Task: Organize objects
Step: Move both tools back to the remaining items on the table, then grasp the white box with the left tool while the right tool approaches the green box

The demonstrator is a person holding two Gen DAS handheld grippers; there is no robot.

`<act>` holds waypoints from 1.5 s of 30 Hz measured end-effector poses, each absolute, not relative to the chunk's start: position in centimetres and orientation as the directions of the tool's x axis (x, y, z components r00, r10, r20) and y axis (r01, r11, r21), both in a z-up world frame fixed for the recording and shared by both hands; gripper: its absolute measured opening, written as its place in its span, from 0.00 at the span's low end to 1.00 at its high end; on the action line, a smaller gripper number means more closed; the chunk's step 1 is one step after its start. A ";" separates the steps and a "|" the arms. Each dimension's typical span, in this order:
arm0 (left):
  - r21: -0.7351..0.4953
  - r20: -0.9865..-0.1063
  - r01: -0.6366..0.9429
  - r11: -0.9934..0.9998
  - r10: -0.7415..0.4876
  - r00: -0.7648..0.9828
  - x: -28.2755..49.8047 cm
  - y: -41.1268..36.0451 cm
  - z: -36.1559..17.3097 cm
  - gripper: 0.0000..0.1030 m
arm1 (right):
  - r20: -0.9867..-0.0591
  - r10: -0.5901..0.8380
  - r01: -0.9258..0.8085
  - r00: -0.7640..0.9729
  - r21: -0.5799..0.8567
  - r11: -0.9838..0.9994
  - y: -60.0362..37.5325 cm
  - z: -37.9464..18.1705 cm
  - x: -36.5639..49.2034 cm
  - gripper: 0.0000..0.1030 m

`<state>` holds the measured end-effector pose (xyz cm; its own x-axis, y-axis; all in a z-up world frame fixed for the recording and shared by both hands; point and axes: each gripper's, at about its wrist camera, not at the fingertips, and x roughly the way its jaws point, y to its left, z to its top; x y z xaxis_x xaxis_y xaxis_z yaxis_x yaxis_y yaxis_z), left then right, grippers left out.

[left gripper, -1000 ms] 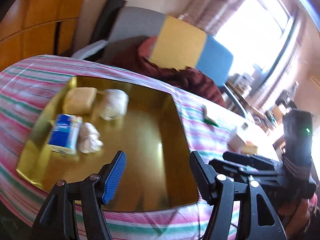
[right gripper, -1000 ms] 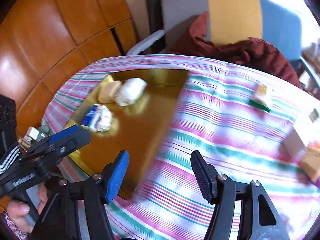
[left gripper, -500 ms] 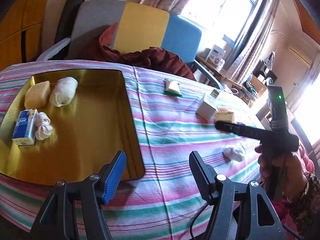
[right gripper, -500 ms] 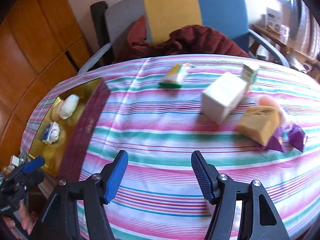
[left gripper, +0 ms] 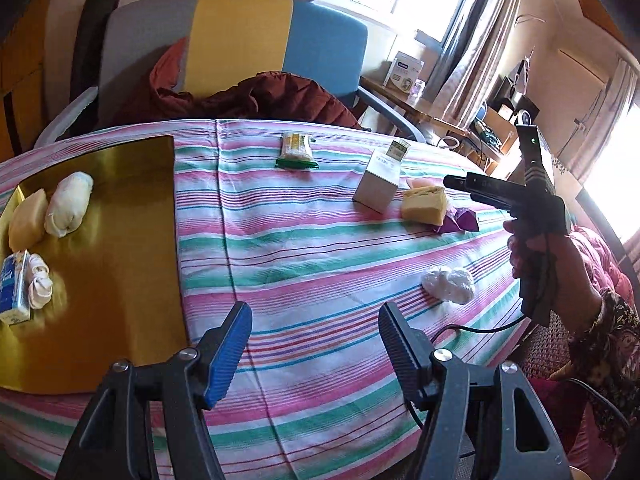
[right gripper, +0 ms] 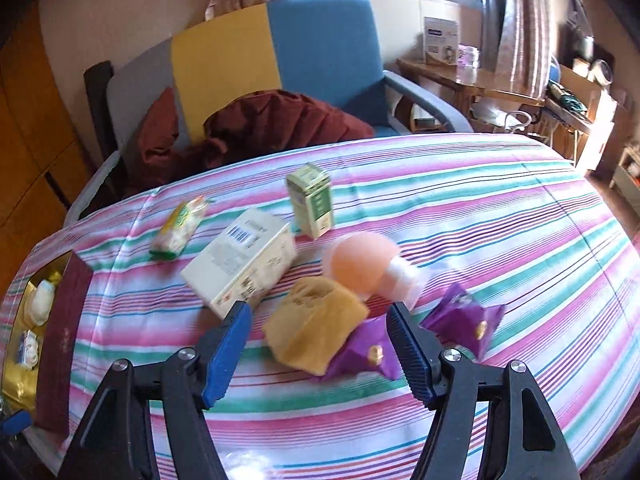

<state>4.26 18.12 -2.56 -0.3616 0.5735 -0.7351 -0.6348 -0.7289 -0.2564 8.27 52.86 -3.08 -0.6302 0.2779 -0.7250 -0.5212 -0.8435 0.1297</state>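
Note:
A gold tray (left gripper: 120,240) lies at the table's left and holds a yellow sponge (left gripper: 26,218), a white roll (left gripper: 68,204), a blue packet (left gripper: 14,288) and a white wad (left gripper: 40,286). My left gripper (left gripper: 314,344) is open and empty over the striped cloth beside the tray. My right gripper (right gripper: 320,338) is open and empty just above a yellow sponge (right gripper: 314,330), which also shows in the left wrist view (left gripper: 424,204). Around that sponge lie a white box (right gripper: 240,258), a green box (right gripper: 312,198), a pink ball (right gripper: 362,262) and purple packets (right gripper: 464,318).
A green snack packet (left gripper: 296,150) lies at the far middle, a crumpled white bag (left gripper: 448,284) near the right edge. An armchair (left gripper: 240,48) with a dark red blanket (right gripper: 276,120) stands behind the table. A desk with clutter (right gripper: 500,80) is at the right.
Both grippers have swung right, away from the tray. My right gripper has moved close over the yellow sponge and the boxes. Both stay open and empty.

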 end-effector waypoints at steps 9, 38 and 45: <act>-0.204 -0.785 -0.708 -0.676 0.545 -0.294 1.0 27.2 -3.5 0.71 | -0.713 0.298 -0.618 -0.634 0.236 -0.750 56.0 -2.7 10.4 0.77; -0.149 -0.823 -0.750 -0.644 0.501 -0.267 -7.0 42.5 -8.9 0.52 | -0.760 0.186 -0.645 -0.623 0.365 -0.672 58.3 -4.2 10.3 0.78; -0.038 -0.792 -0.754 -0.656 0.479 -0.377 -4.9 38.6 -9.5 0.49 | -0.765 0.181 -0.649 -0.618 0.366 -0.667 58.5 -4.4 10.4 0.78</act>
<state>-4.93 38.58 -9.47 -0.3773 0.4793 -0.7924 -0.7536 -0.6562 -0.0381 10.37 58.48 -4.40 -0.6178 0.1810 -0.7652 -0.6490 -0.6668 0.3663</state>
